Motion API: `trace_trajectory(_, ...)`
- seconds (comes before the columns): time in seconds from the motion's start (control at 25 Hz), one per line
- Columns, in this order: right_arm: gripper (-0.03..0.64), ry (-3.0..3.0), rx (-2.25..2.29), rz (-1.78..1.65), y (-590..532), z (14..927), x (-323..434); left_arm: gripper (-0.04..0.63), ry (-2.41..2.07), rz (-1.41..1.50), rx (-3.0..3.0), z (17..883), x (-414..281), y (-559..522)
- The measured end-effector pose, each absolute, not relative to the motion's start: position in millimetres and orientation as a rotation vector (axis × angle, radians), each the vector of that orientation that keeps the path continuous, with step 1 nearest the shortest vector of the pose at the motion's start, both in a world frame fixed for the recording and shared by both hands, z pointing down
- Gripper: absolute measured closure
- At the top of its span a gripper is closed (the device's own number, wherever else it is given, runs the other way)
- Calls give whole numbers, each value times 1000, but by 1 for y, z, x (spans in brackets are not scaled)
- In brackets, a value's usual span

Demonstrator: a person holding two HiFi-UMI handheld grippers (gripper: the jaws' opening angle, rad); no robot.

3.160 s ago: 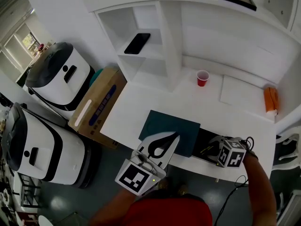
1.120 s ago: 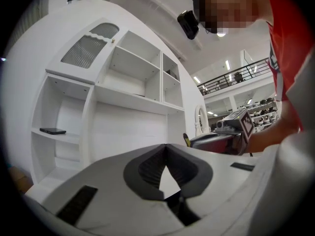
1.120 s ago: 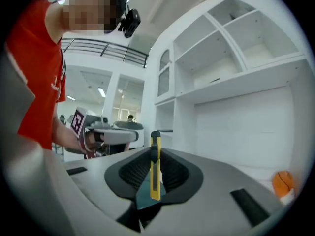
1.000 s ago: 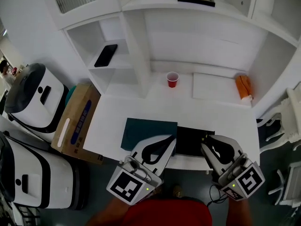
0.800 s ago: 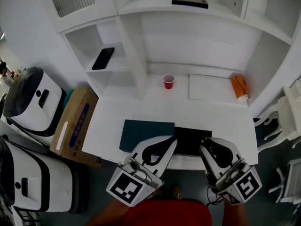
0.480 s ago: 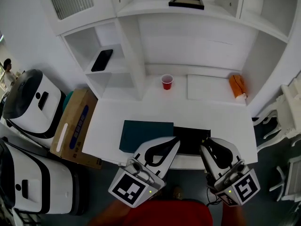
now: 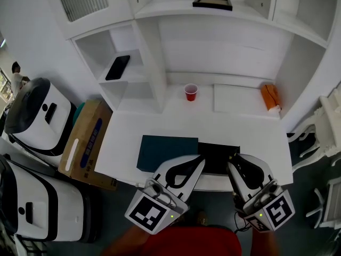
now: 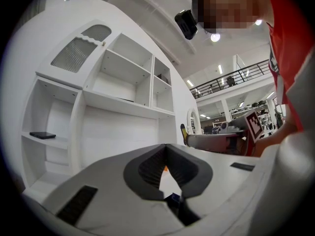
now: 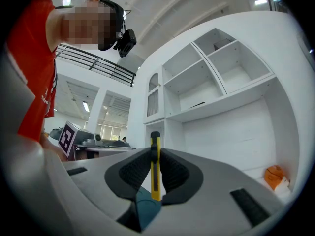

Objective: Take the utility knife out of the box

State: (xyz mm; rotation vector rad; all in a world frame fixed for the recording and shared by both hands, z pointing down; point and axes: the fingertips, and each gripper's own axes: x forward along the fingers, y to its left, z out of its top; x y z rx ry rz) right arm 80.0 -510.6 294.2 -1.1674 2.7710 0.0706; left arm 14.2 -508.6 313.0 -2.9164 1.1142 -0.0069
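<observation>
The right tool [image 9: 155,149] is clamped partway closed on the yellow utility knife [image 9: 155,173]. The knife stands on edge between the pads, with its dark end poking just past the fingertips. The left tool [image 8: 165,146] has its tips together and holds nothing. From the head view, the black box [image 7: 218,154] lies just beneath the tips of both tools, on the white surface [image 7: 213,129], with a dark teal panel [image 7: 166,149] beside the left tool's tip. No box wall shows around the knife in the right gripper view, so it seems lifted clear. To finish well, hold the clamp firm and the right tool level so the thin body cannot pivot between the pads. Carry the knife away from the left tool, and lower it flat onto bare surface ahead of the box before easing the pads apart
</observation>
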Motion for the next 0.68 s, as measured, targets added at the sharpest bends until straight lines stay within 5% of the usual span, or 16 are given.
trace_trajectory(0.68, 535, 2765, -1146, 69, -514, 288, 80, 586, 1136, 5, -2913, 313, 13, -511)
